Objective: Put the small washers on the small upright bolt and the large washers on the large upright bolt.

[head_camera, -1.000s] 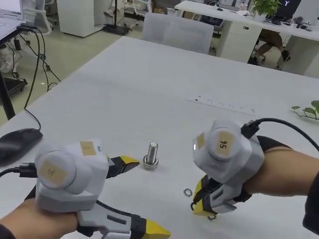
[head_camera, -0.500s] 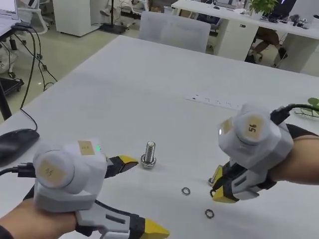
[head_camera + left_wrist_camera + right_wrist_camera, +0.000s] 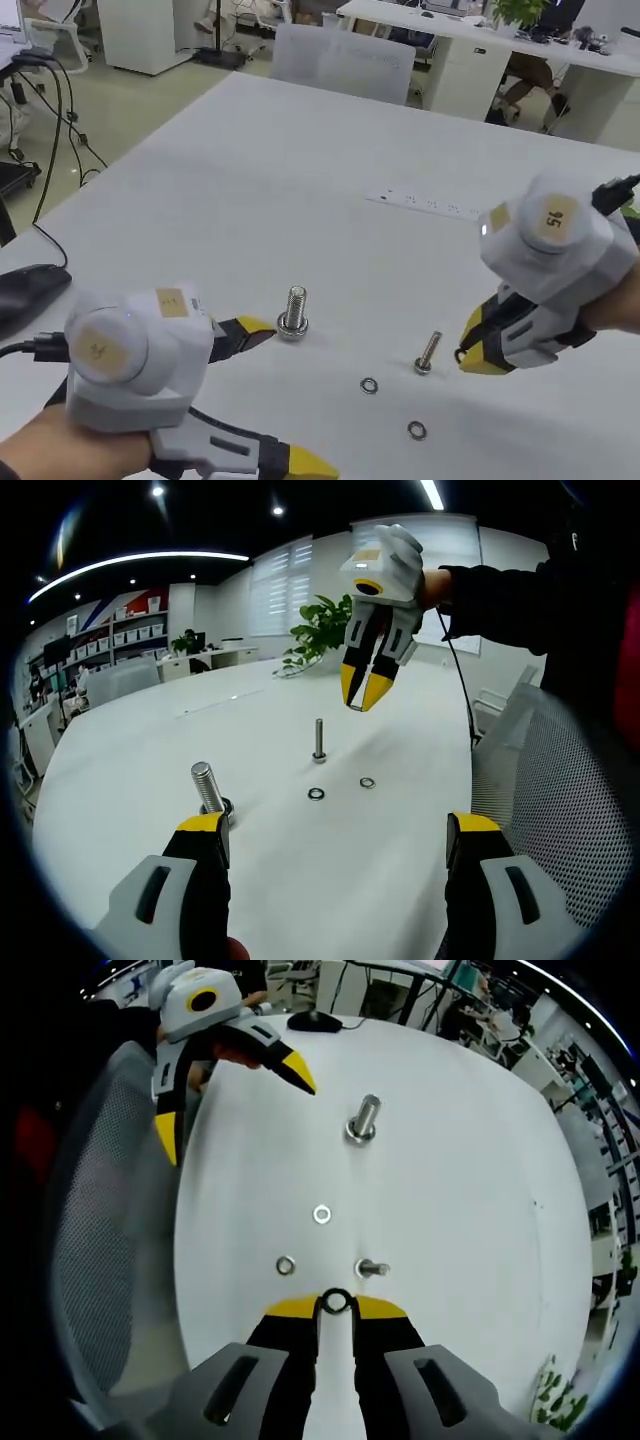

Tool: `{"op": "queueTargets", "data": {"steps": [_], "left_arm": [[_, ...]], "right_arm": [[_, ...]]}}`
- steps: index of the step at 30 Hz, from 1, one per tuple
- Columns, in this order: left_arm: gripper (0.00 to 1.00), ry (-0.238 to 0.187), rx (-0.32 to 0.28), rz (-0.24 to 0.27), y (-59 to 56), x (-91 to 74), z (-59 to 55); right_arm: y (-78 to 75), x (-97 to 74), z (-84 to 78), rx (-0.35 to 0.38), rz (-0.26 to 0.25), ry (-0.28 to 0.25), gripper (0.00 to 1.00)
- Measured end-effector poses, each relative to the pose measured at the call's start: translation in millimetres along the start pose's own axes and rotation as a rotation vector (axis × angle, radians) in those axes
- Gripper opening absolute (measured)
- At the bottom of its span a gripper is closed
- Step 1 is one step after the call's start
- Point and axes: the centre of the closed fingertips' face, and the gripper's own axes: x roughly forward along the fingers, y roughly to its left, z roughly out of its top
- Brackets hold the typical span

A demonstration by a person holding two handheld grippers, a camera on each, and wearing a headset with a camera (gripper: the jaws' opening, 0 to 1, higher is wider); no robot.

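Right tool (image 3: 470,348) pinches a washer (image 3: 337,1302) near the small bolt (image 3: 428,352) (left tool (image 3: 337,825) gapes wide, empty) over the bench (image 3: 300,200).

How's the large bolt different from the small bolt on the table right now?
The large bolt is thick and stands by a jaw of the open left gripper; the small bolt is thin and stands nearer the right gripper, which pinches a washer. Both stand upright on the table, heads down.

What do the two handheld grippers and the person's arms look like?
Left claw and right claw match: white rounded housings, round tan stickers, black jaws with yellow tips. The right one's sticker carries two digits, seemingly 56. A black cable leaves the left housing. The right arm wears a black sleeve.
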Motion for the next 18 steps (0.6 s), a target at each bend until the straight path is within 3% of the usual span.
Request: {"op": "queueTargets", "data": {"steps": [9,18], "left_arm": [[0.90,0.004,-0.001,-0.004,-0.4,2.3,0.0],[0.90,0.006,-0.006,-0.001,0.6,2.1,-1.3]], "right_arm": [[-10.4,-2.0,5.5,0.002,-0.017,-0.011,0.13],[-24.8,10.2,13.8,-0.009,-0.025,-0.010,0.13]]}}
